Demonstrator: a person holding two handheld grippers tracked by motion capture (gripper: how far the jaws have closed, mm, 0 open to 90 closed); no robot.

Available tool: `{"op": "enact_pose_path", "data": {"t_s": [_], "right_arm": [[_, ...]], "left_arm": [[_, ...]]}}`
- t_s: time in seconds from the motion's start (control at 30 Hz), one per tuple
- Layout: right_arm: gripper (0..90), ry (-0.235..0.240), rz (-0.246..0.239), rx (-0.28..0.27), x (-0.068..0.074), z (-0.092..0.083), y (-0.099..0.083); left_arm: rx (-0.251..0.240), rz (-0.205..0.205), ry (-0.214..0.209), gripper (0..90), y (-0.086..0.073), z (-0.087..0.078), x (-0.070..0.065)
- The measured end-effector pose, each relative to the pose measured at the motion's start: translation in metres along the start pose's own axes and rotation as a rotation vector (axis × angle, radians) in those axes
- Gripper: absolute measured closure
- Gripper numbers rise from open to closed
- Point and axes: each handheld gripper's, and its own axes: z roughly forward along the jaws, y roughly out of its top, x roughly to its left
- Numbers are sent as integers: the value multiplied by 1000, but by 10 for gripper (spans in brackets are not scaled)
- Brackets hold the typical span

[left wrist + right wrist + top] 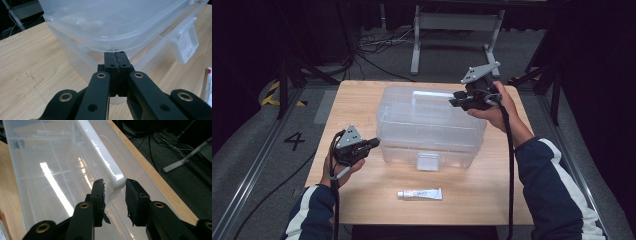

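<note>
The likeliest slip, as I judge it, is at the white carry handle (pixel 105 160) on the lid of the clear plastic compartment box (pixel 432 125): the right tool (pixel 114 191) has its jaws apart on either side of the handle's rounded end, pads not pressing, so a lift or pull from here could skid off the glossy plastic, or shove the light box across the bench (pixel 362 100). The left tool (pixel 116 60) has its jaws together with nothing between them, tips just at the lid's rim near a corner, so it braces little. The box sits mid-bench, front latch (pixel 428 161) facing the person; a small white tube (pixel 421 193) lies apart, nearer the person.
</note>
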Motion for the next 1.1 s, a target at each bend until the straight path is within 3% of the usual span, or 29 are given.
{"op": "enact_pose_path", "data": {"t_s": [0.07, 0.13, 0.17, 0.27, 0.33, 0.47, 0.53, 0.63, 0.9, 1.0, 1.1], "right_arm": [[633, -9, -3, -11, 0, -6, -4], [634, -7, 1, -64, -1, -18, -12], [634, -7, 1, -64, -1, -18, -12], [610, -81, 16, -164, -3, -51, -39], [607, -94, 19, -174, -3, -55, -44], [589, -95, 69, -236, -6, -71, -76], [583, -119, 82, -222, -8, -71, -92], [582, -115, 100, -217, -9, -70, -106], [534, -130, 91, -214, -9, -67, -131], [530, -135, 35, -198, -5, -58, -143], [515, -128, 28, -163, -3, -47, -152]], "left_arm": [[2, 4, 0, 898, 1, 0, 0], [11, 20, 2, 898, 3, 0, 0], [11, 20, 2, 898, 3, 0, 0], [10, 26, -10, 898, 4, 0, 2], [17, 30, -10, 898, 4, 0, 1], [18, 32, -7, 897, 6, 1, 1], [20, 30, -3, 898, 7, 1, 1], [20, 28, 1, 898, 8, 1, 1], [-1, 27, 10, 898, 15, -2, 2], [-5, 35, 28, 897, 18, -2, -1], [-2, 38, 32, 897, 19, -2, -2]]}}
